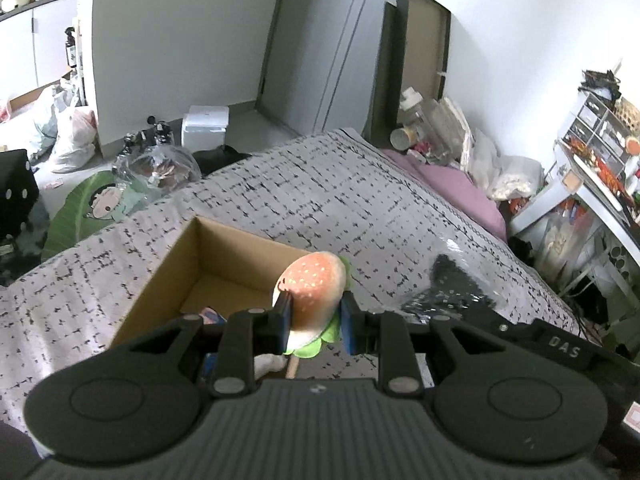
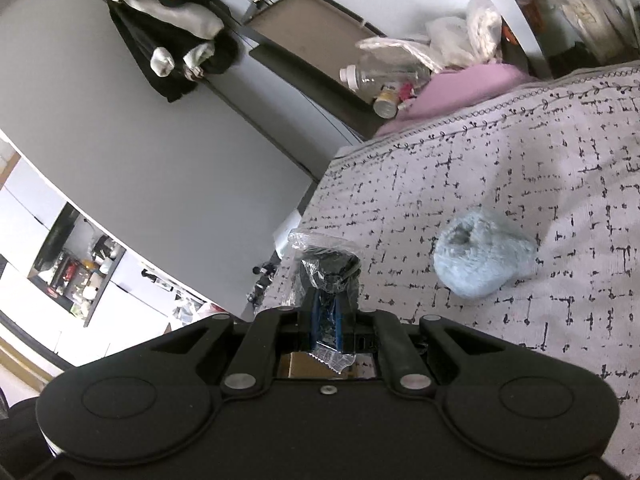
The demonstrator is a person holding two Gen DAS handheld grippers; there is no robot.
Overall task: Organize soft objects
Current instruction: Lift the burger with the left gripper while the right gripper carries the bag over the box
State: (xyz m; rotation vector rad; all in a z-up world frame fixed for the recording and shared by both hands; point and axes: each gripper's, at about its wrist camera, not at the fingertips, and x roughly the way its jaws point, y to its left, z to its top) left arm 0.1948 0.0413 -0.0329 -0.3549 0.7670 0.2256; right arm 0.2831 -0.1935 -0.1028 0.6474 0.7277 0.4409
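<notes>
My left gripper [image 1: 315, 317] is shut on a plush hamburger [image 1: 316, 286] with an orange bun and green lettuce trim, held above the near right corner of an open cardboard box [image 1: 160, 276] on the patterned bedspread [image 1: 320, 200]. Something soft and pale shows in the box bottom. My right gripper [image 2: 327, 312] is shut on a clear plastic bag with a black item inside [image 2: 330, 270]; the same bag shows in the left wrist view [image 1: 452, 284]. A fluffy light-blue soft object [image 2: 480, 258] lies on the bedspread [image 2: 520, 160] to the right of the right gripper.
A pink pillow [image 1: 452, 184] lies at the bed's far edge, with a jar, bottle and plastic bags behind it. A cluttered desk [image 1: 600, 184] stands to the right. Bags, a white box [image 1: 204, 130] and a green cushion sit on the floor to the left.
</notes>
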